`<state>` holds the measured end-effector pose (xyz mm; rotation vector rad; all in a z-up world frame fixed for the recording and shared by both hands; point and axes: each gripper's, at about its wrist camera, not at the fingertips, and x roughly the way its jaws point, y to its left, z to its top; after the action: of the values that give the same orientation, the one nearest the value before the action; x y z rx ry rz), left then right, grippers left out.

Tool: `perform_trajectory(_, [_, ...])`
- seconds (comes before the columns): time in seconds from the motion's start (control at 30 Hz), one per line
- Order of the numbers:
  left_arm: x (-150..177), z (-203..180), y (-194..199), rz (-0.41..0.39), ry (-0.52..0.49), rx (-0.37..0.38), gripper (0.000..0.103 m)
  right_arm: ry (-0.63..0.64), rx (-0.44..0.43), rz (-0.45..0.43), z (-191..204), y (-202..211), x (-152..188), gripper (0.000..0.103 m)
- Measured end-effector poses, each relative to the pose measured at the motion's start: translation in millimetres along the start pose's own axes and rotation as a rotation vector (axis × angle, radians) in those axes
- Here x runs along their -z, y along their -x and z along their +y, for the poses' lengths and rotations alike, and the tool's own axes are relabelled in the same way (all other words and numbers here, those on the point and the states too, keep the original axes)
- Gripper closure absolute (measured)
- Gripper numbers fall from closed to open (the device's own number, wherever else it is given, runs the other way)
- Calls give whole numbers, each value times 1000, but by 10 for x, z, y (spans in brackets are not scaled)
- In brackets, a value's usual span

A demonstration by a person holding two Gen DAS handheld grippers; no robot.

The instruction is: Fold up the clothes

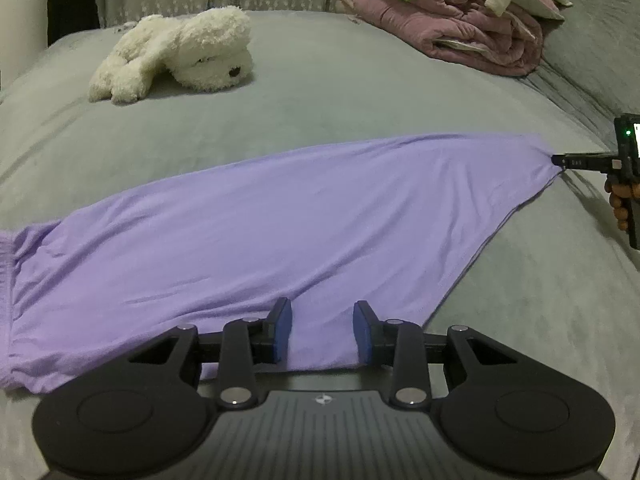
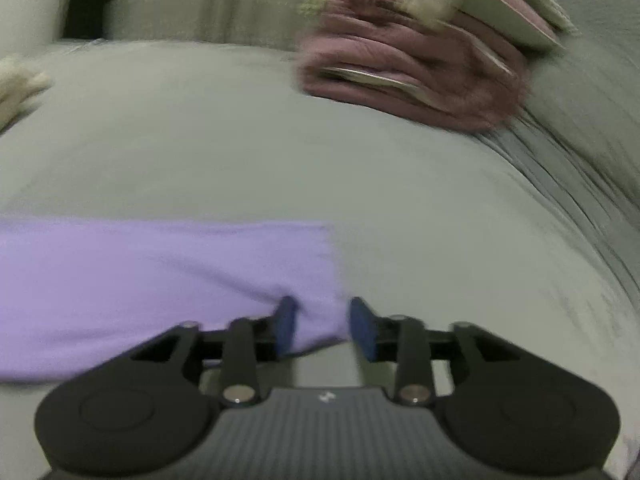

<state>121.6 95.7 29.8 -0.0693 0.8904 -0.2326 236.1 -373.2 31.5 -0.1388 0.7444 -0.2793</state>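
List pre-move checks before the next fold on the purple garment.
1. Left gripper open, astride the purple garment's near edge: ok.
2. Right gripper holding the far corner: cannot tell; fingers look apart, yet the left view shows cloth drawn to a point at its tip.
3. Garment lying flat on the bed: ok, light wrinkles.
4. Plush dog and blanket pile apart from the garment: ok.
5. Right wrist view sharp: not ok, blurred.

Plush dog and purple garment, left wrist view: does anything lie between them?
No. In the left wrist view only bare grey bedcover separates the plush dog from the purple garment.
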Motion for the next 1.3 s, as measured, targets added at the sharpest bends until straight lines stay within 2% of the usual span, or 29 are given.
perform_trajectory(0.07, [-21, 64, 46, -9, 30, 2, 70, -29, 42, -4, -41, 25, -23, 70])
perform_trajectory(0.2, [-64, 267, 152, -41, 106, -7, 70, -10, 18, -55, 90, 284, 50, 71])
perform_trajectory(0.37, [-71, 466, 124, -18, 195, -13, 70, 101, -98, -70, 636, 700, 142, 68])
perform_trajectory(0.5, [-58, 503, 92, 10, 224, -20, 70, 240, -269, -100, 1306, 1140, 253, 68])
perform_trajectory(0.67, [-74, 701, 219, -21, 297, -23, 70, 553, -522, -191, 2371, 1867, 580, 66])
perform_trajectory(0.7, [-64, 760, 229, -23, 318, -24, 70, 580, -571, -194, 2545, 1977, 615, 66])
perform_trajectory(0.8, [-25, 936, 245, -21, 380, -25, 70, 544, -700, -149, 2887, 2137, 553, 70])
perform_trajectory(0.87, [1, 1053, 256, -19, 422, -25, 71, 443, -770, -58, 3067, 2132, 431, 88])
perform_trajectory(0.97, [40, 1230, 273, -17, 484, -26, 71, 345, -744, 34, 3263, 2074, 365, 91])
perform_trajectory(1.03, [66, 1347, 283, -16, 526, -27, 71, 358, -710, 76, 3383, 2066, 477, 91])
perform_trajectory(1.13, [91, 1488, 300, -17, 575, -31, 71, 401, -651, 42, 3431, 2198, 755, 92])
perform_trajectory(1.3, [52, 1567, 305, -32, 586, -72, 71, 398, -630, 35, 3365, 2250, 857, 92])
